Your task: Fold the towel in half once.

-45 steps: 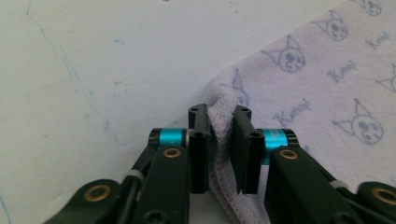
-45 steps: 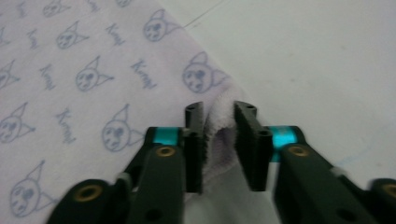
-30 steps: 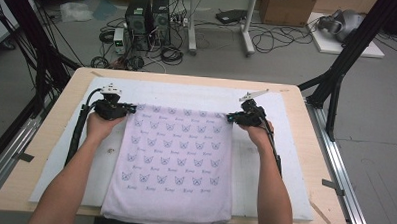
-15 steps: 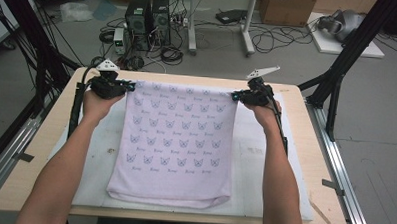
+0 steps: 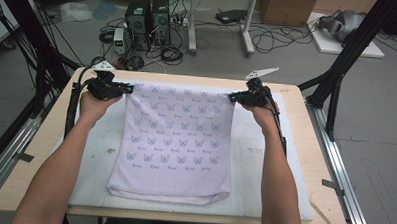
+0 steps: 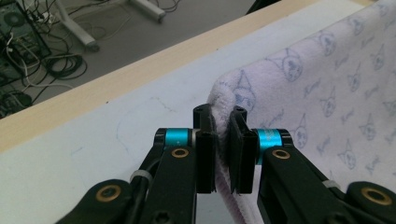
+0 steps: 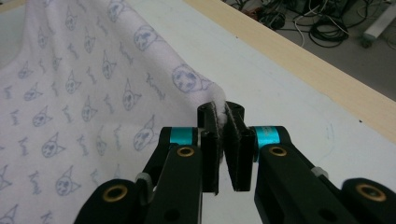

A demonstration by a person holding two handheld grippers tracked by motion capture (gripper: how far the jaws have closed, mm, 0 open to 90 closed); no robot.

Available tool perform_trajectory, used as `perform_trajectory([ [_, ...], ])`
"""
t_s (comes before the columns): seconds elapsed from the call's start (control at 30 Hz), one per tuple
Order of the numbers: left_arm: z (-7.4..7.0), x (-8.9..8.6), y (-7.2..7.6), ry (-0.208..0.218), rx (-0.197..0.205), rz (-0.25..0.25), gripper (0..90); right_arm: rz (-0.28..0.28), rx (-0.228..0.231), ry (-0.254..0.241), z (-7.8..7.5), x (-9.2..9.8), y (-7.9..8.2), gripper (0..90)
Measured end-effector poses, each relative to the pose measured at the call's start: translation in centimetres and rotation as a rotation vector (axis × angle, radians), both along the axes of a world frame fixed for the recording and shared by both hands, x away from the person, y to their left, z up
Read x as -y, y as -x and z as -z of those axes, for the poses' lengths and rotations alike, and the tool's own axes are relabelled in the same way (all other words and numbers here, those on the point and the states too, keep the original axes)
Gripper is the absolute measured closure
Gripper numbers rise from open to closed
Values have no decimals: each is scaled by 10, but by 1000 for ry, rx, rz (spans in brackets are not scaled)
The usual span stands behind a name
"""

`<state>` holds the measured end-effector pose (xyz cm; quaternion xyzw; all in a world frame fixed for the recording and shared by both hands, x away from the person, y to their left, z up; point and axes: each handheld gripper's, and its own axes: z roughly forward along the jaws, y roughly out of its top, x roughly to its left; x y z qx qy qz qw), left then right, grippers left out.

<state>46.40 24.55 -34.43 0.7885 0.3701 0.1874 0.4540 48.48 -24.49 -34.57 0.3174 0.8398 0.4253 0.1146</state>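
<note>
High view: a lavender cat-print towel (image 5: 173,141) is held up by its two far corners near the far edge of the surface (image 5: 315,161), with the near fold resting on the white mat (image 5: 97,153) by the near edge. The left claw (image 5: 125,89) and right claw (image 5: 235,97) are each clamped on a corner, and the top hem is pulled fairly taut between them. Looks like the lift stage of a fold, so next the held edge probably has to be carried toward the near edge and laid down evenly.

Left gripper view: the left claw (image 6: 223,149) is pressed nearly together, with the towel's (image 6: 327,88) thick hem pinched between the pads.

Right gripper view: same deal, the right claw (image 7: 223,140) is squeezed on the towel's (image 7: 93,84) corner.
</note>
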Motion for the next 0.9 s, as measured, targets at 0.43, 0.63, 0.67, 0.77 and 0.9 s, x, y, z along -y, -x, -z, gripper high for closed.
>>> perform_trajectory([
  [0.43, 3, -6, 12, 8, -2, 38, 826, -56, 10, -4, -9, -7, 12, 852],
  [0.63, 2, -6, 15, 20, 2, 60, 825, -66, 19, -16, -10, -7, 16, 852],
  [0.67, 1, -6, 16, 24, 5, 64, 825, -66, 20, -21, -9, -7, 17, 853],
  [0.77, 1, -7, 21, 30, 12, 75, 825, -72, 22, -34, -6, -5, 22, 853],
  [0.9, 1, -10, 27, 24, 13, 90, 824, -84, 15, -36, -9, -5, 29, 853],
])
